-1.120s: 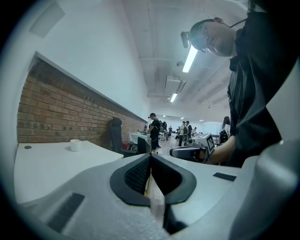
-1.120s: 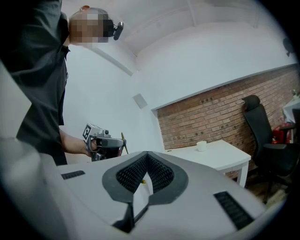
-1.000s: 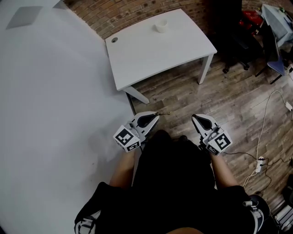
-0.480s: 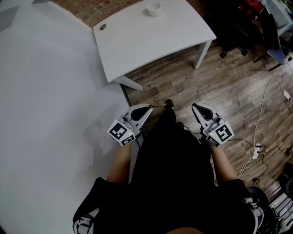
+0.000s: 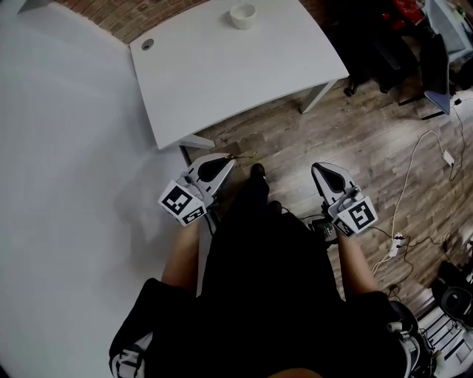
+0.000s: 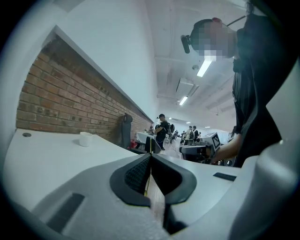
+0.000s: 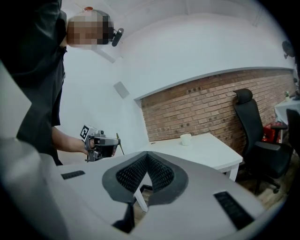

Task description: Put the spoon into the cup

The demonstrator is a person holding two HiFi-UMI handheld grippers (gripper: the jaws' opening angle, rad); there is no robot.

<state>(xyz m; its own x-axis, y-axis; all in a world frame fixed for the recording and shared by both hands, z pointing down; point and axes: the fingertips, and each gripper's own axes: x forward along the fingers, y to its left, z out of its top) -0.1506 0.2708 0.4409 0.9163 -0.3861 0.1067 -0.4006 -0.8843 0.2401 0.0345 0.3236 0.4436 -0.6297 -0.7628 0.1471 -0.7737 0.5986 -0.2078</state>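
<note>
Head view | left gripper (image 5: 224,160) clenched on thin gold-coloured spoon (image 5: 242,156) | right gripper (image 5: 319,170) closed, empty | small white cup (image 5: 242,15) on white worktop (image 5: 222,74), far edge, well apart | advice: step closer, level spoon, lower tip through cup's mouth.

Bench (image 5: 222,74) top centre, cup (image 5: 242,15) on its far edge. Left gripper (image 5: 225,160), spoon (image 7: 118,142) in its jaws, below bench's left corner. Right gripper (image 5: 319,168) centre right.
</note>
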